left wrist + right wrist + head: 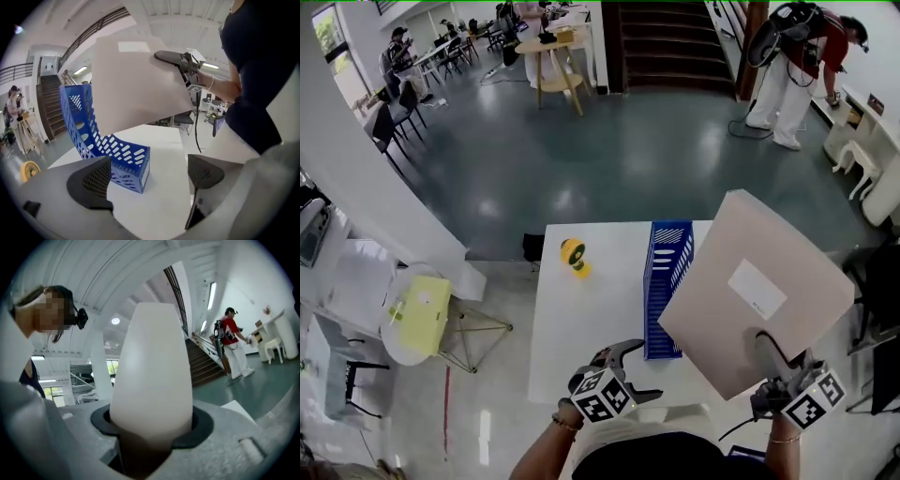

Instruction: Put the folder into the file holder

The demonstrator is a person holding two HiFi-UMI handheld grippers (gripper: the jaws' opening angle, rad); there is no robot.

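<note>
A beige folder (755,291) with a white label is held up in the air, tilted, to the right of the blue file holder (666,281). My right gripper (773,370) is shut on the folder's near edge; in the right gripper view the folder (152,376) fills the space between the jaws. The blue file holder (101,140) stands on the white table (591,319). My left gripper (623,361) hovers open and empty over the table's near edge, its pads (91,180) apart, just left of the holder's near end. The folder (138,84) hangs above the holder in the left gripper view.
A small yellow and green object (574,255) sits on the table's far left part. A round white side table with a yellow item (417,314) stands left of the table. A person in a red top (802,66) stands far back right. A dark chair (872,291) sits at right.
</note>
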